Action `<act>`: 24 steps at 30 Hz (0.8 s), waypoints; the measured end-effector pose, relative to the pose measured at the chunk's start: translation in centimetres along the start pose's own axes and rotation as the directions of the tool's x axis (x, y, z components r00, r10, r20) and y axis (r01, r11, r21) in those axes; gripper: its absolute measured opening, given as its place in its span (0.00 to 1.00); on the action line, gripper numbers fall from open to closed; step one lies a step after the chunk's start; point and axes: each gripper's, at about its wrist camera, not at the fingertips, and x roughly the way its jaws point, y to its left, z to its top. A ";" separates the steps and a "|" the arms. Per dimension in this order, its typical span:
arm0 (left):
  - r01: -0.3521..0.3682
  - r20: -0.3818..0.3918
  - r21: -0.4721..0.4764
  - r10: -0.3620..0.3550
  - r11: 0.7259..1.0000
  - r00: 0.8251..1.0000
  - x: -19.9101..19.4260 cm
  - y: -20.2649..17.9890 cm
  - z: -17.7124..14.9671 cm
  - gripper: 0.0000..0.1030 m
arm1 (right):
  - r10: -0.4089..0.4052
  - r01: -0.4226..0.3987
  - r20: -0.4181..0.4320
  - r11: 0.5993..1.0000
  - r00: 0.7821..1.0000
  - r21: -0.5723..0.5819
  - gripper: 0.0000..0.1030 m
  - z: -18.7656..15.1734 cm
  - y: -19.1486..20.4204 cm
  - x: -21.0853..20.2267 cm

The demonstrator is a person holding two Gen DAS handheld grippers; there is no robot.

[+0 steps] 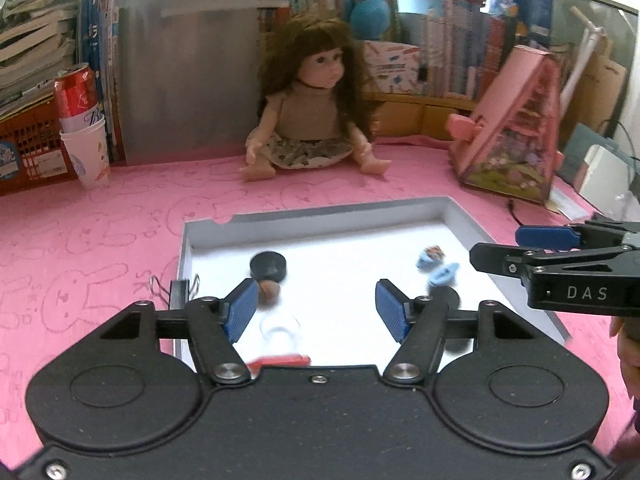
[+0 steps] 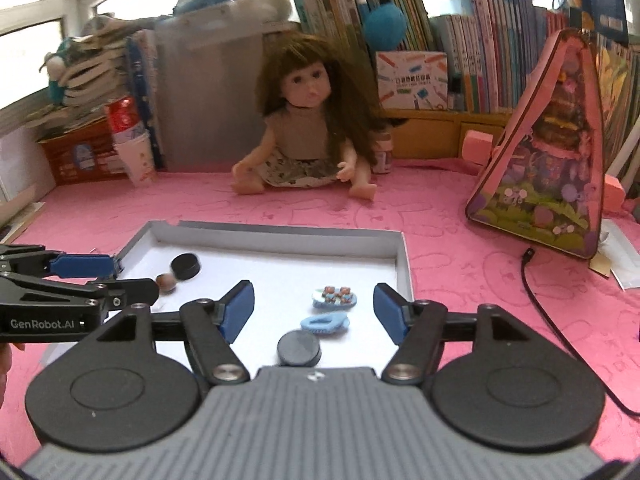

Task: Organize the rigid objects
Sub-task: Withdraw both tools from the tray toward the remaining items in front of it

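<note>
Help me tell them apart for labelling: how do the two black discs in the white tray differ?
The far black disc lies near the tray's back left corner, beside a small brown bead; the near black disc lies at the front, next to the blue hair clip. The far disc looks tilted and blurred, the near one flat. Both are round, black, plain and lie loose, held by neither gripper.

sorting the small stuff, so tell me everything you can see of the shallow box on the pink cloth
The shallow box is a low rectangular tray, apparently cardboard, with grey outer walls and a white floor. It lies flat and open-topped on the pink cloth, in front of the seated doll. Inside lie two black discs, a small brown ball and two light blue trinkets. A black binder clip grips its left wall.
</note>
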 end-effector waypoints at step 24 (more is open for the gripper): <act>0.034 0.015 0.010 -0.034 0.999 0.999 -6.5 -1.2 -6.8 0.60 | 0.014 -0.008 0.070 0.996 0.997 -0.088 0.83 -6.4 1.6 -5.5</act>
